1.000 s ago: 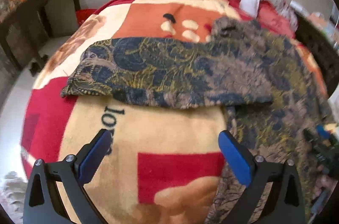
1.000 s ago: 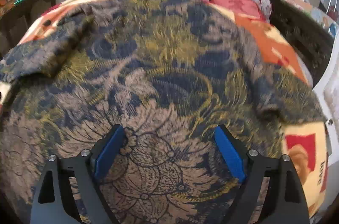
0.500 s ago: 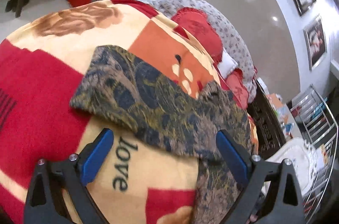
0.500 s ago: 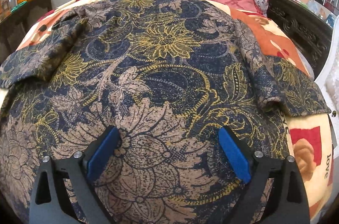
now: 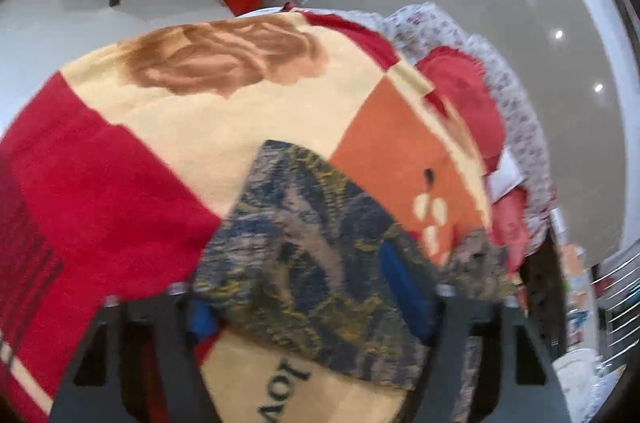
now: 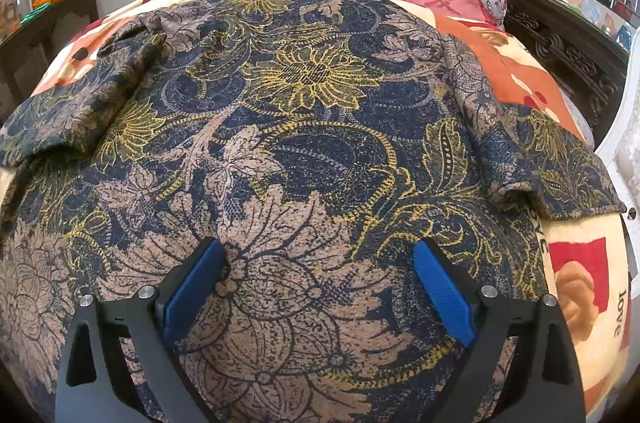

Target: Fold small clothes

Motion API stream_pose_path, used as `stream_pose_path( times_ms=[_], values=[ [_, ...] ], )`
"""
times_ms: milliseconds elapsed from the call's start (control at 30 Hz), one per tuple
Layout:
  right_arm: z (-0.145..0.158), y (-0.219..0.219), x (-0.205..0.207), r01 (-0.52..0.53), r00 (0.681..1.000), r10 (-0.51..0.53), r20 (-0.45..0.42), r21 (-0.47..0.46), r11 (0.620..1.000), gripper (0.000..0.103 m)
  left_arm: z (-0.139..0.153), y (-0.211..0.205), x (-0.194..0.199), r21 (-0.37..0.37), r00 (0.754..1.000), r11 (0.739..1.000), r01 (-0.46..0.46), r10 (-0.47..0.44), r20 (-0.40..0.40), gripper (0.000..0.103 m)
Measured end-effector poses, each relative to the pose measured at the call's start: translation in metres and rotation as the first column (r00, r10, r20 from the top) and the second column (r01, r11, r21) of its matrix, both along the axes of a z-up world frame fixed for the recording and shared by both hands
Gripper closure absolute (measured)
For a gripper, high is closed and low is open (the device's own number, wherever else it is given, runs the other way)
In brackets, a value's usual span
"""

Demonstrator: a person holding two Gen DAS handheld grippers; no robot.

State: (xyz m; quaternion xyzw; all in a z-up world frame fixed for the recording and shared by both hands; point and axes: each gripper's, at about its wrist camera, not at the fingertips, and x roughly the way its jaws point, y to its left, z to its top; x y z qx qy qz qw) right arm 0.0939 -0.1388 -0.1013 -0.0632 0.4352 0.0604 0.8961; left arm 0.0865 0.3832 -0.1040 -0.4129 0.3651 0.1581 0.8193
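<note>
The patterned shirt (image 6: 304, 127) lies spread flat on the bed's blanket (image 6: 580, 287). Right hand-held gripper (image 6: 316, 287) spread wide above its lower back. Left hand-held gripper (image 5: 304, 287) also spread, straddling a sleeve (image 5: 320, 223); view blurred.

You see a navy, tan and yellow floral shirt (image 6: 304, 143) spread flat on the bed, sleeves out left and right, collar far.
</note>
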Motion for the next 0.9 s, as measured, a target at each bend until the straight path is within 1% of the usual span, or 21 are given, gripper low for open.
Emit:
stream_pose_path(
  times_ms=[33, 67, 100, 133, 167, 233, 267, 333, 400, 500, 567, 600, 633, 667, 700, 733, 767, 800, 833, 867, 900],
  values=[
    [0.0, 0.0, 0.0, 0.0, 1.0, 0.0, 0.0, 0.0, 1.0, 0.0, -0.001, 0.001, 0.0, 0.022, 1.0, 1.0, -0.003, 0.003, -0.028, 0.07],
    [0.0, 0.0, 0.0, 0.0, 1.0, 0.0, -0.001, 0.0, 1.0, 0.0, -0.002, 0.003, 0.0, 0.037, 0.998, 0.999, -0.003, 0.005, -0.056, 0.087],
    [0.0, 0.0, 0.0, 0.0, 1.0, 0.0, -0.001, 0.001, 1.0, 0.0, -0.001, 0.006, -0.003, 0.026, 0.998, 1.0, 0.003, -0.001, -0.056, 0.099],
    [0.0, 0.0, 0.0, 0.0, 1.0, 0.0, -0.001, 0.002, 1.0, 0.0, 0.004, 0.008, -0.008, 0.021, 0.999, 1.0, -0.001, 0.002, -0.045, 0.099],
    [0.0, 0.0, 0.0, 0.001, 1.0, -0.001, -0.001, 0.003, 1.0, 0.0, 0.011, 0.009, -0.013, 0.035, 0.999, 0.999, -0.004, 0.005, -0.037, 0.099],
    [0.0, 0.0, 0.0, 0.001, 1.0, -0.001, -0.001, 0.004, 1.0, 0.0, 0.042, 0.016, -0.024, 0.107, 0.999, 0.994, -0.03, 0.027, 0.028, 0.099],
    [0.0, 0.0, 0.0, 0.001, 1.0, -0.001, -0.001, 0.005, 1.0, 0.0, 0.061, 0.026, -0.033, 0.131, 0.995, 0.989, -0.072, 0.062, 0.077, 0.099],
    [0.0, -0.001, 0.0, 0.001, 1.0, -0.001, -0.001, 0.004, 1.0, 0.0, 0.093, 0.049, -0.048, 0.149, 0.978, 0.975, -0.162, 0.14, 0.152, 0.099],
    [0.0, -0.001, 0.0, 0.001, 1.0, -0.001, -0.001, 0.005, 1.0, 0.0, 0.126, 0.07, -0.062, 0.216, 0.957, 0.946, -0.243, 0.198, 0.21, 0.099],
    [0.0, -0.001, 0.0, 0.001, 1.0, -0.001, -0.001, 0.003, 1.0, 0.0, 0.152, 0.08, -0.067, 0.255, 0.948, 0.93, -0.265, 0.203, 0.243, 0.099],
    [0.0, -0.001, 0.0, 0.001, 1.0, -0.001, 0.0, 0.003, 1.0, 0.0, 0.16, 0.075, -0.064, 0.269, 0.95, 0.931, -0.246, 0.176, 0.258, 0.099],
    [0.0, -0.001, 0.0, 0.001, 1.0, -0.001, 0.0, 0.003, 1.0, 0.0, 0.163, 0.068, -0.063, 0.272, 0.95, 0.934, -0.23, 0.155, 0.269, 0.099],
    [0.0, 0.0, 0.0, 0.001, 1.0, -0.001, -0.001, 0.002, 1.0, 0.0, 0.164, 0.057, -0.055, 0.266, 0.954, 0.946, -0.187, 0.111, 0.278, 0.099],
    [0.0, -0.001, 0.0, 0.001, 1.0, -0.001, 0.0, 0.001, 1.0, 0.0, 0.165, 0.043, -0.045, 0.259, 0.958, 0.957, -0.129, 0.053, 0.282, 0.099],
    [0.0, 0.0, 0.0, 0.002, 1.0, -0.002, 0.0, 0.0, 1.0, 0.0, 0.165, 0.031, -0.037, 0.26, 0.959, 0.962, -0.084, 0.007, 0.284, 0.099],
    [0.001, 0.0, 0.001, 0.003, 1.0, -0.003, 0.0, -0.003, 1.0, 0.0, 0.165, 0.002, -0.019, 0.266, 0.956, 0.964, 0.006, -0.084, 0.281, 0.099],
    [0.001, -0.001, 0.001, 0.008, 1.0, -0.008, -0.004, -0.003, 1.0, 0.0, 0.165, -0.013, -0.009, 0.272, 0.951, 0.961, 0.052, -0.131, 0.28, 0.099],
    [0.003, -0.002, 0.0, 0.013, 1.0, -0.013, -0.011, 0.0, 1.0, 0.0, 0.163, -0.048, 0.01, 0.286, 0.935, 0.948, 0.137, -0.22, 0.279, 0.099],
    [0.006, -0.005, -0.001, 0.025, 1.0, -0.025, -0.019, 0.005, 1.0, 0.0, 0.162, -0.071, 0.022, 0.289, 0.92, 0.938, 0.192, -0.275, 0.28, 0.099],
    [0.01, -0.009, -0.002, 0.041, 0.999, -0.041, -0.016, 0.006, 0.999, 0.0, 0.159, -0.099, 0.036, 0.286, 0.899, 0.924, 0.255, -0.336, 0.283, 0.099],
    [0.017, -0.017, -0.006, 0.073, 0.997, -0.073, -0.003, 0.009, 0.997, 0.0, 0.153, -0.135, 0.054, 0.283, 0.871, 0.901, 0.33, -0.406, 0.278, 0.099]
  ],
)
